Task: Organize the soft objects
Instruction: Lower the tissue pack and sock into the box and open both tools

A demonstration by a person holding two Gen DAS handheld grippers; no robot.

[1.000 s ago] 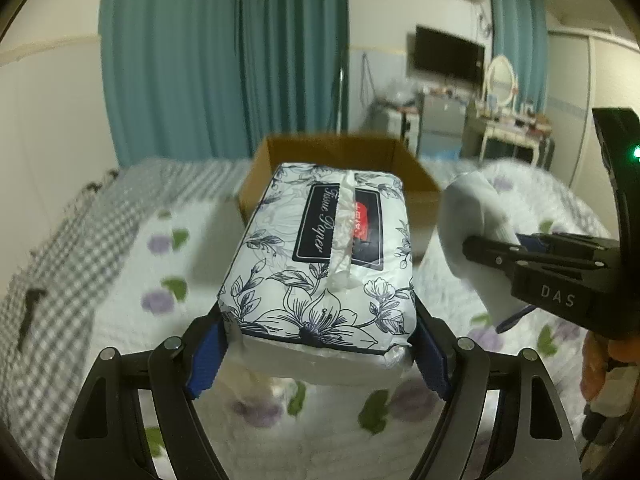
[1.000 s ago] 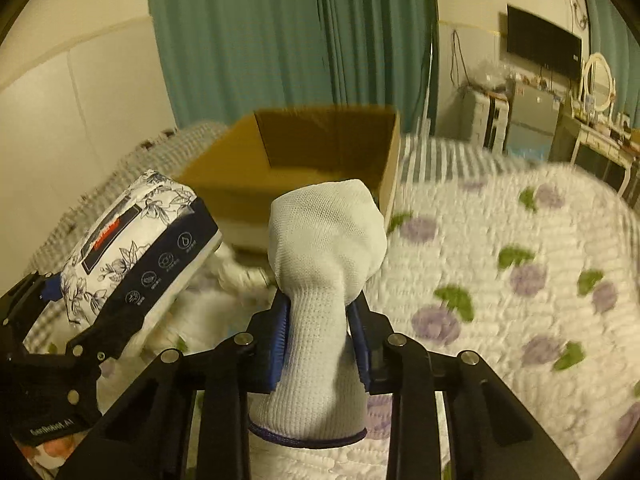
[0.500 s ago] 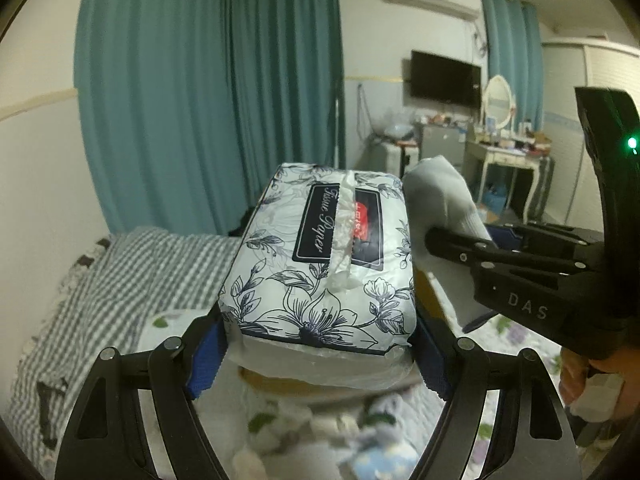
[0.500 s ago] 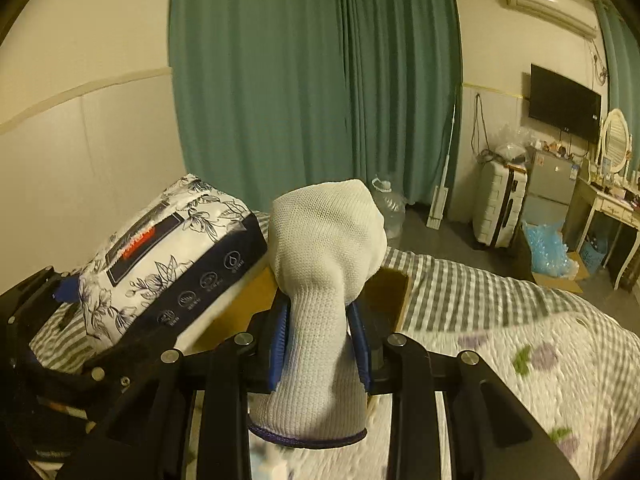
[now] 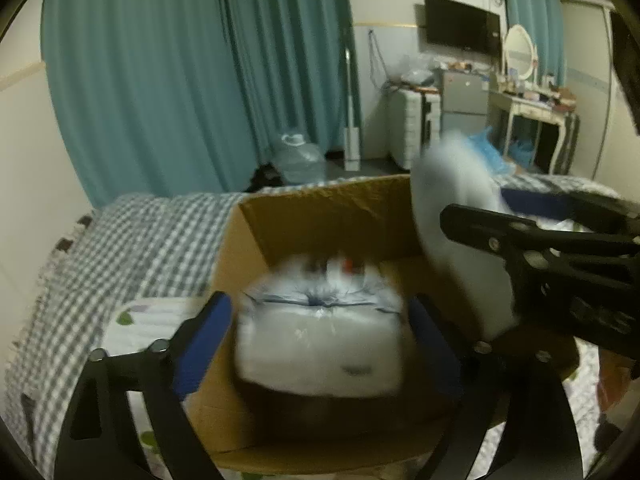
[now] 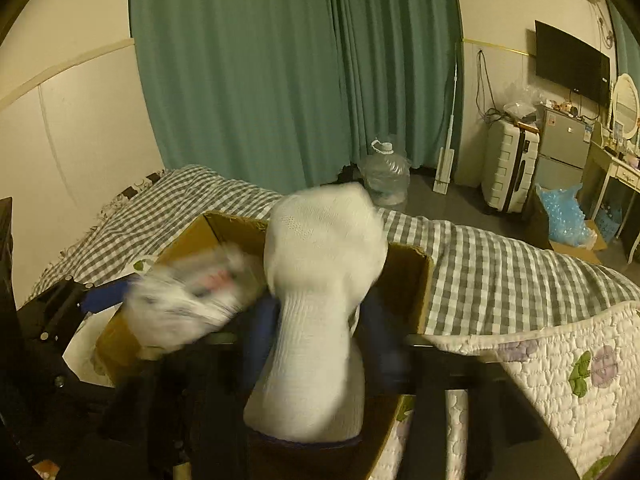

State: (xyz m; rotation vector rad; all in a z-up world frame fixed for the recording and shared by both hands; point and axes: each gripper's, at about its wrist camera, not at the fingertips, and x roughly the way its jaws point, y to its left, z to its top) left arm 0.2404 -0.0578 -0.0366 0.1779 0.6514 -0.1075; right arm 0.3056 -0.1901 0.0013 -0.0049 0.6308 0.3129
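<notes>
An open cardboard box (image 5: 320,216) stands on the bed, right under both grippers. My left gripper (image 5: 318,308) hangs over it with its jaws opening. The flower-printed tissue pack (image 5: 320,332) is blurred between the blue pads, with a gap on each side, low inside the box. In the right wrist view the pack (image 6: 188,296) tips down against the box's left wall. My right gripper (image 6: 320,320) is opening too. The white sock (image 6: 324,248) still stands upright between its blurred pads, which no longer squeeze it, above the box's right half (image 6: 408,280).
A grey checked sheet (image 6: 480,264) covers the bed beyond the box, and a flowered quilt (image 6: 560,352) lies near right. On the floor past the bed stand a water jug (image 6: 386,176), a white suitcase (image 6: 504,168) and a small fridge (image 6: 564,144). Teal curtains hang behind.
Both grippers have moved forward until they are over the box. Both pairs of jaws have widened. The tissue pack has dropped from level in the left pads down into the box.
</notes>
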